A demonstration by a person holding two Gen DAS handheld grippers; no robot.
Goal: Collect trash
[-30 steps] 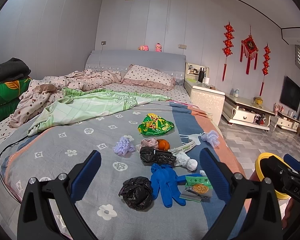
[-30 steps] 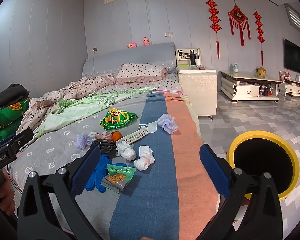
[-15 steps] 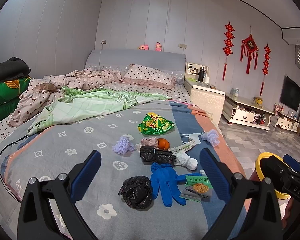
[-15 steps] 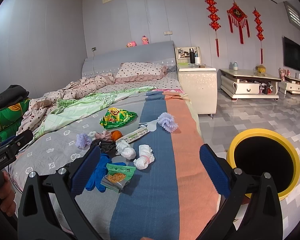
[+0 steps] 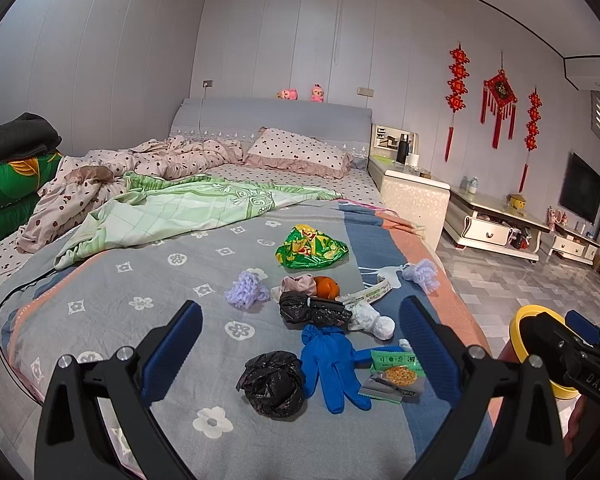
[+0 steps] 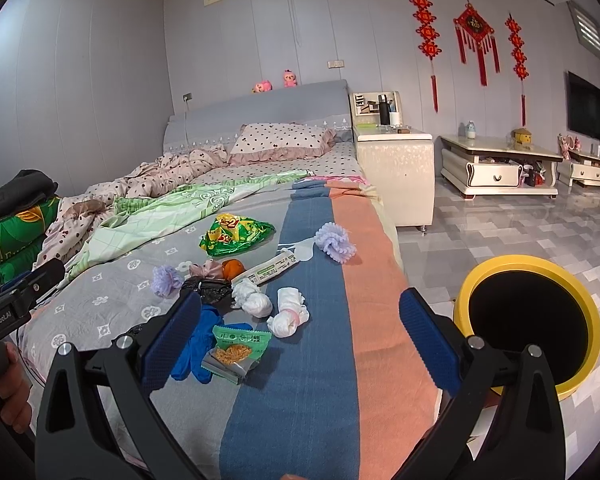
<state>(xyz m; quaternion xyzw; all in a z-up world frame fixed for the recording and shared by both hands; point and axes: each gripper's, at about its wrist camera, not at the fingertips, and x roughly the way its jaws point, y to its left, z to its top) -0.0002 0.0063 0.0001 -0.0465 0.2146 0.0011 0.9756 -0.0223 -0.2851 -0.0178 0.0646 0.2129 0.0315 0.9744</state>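
Over the bed [image 5: 100, 300], you held both grippers with jaws spread wide, empty.
Trash lay scattered on the blanket: black bag [image 5: 274, 384], blue glove [image 5: 332, 364], snack packet [image 6: 240, 346]; yellow bin [image 6: 528, 320] stood beside.

Matt woven cloth on the bed [image 5: 132, 280]; crinkled glossy plastic in the black bag [image 5: 274, 383], smooth rubbery blue glove [image 5: 332, 364]; polished floor tiles [image 6: 500, 228].

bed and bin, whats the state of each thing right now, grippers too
left gripper: open, empty, fingers wide over the bed
right gripper: open, empty
yellow bin: upright on the floor, open top
blue glove: flat, limp
black bag: crumpled into a ball
green snack packet: lying flat on the bed
green foil bag: crumpled
pink duvet: rumpled
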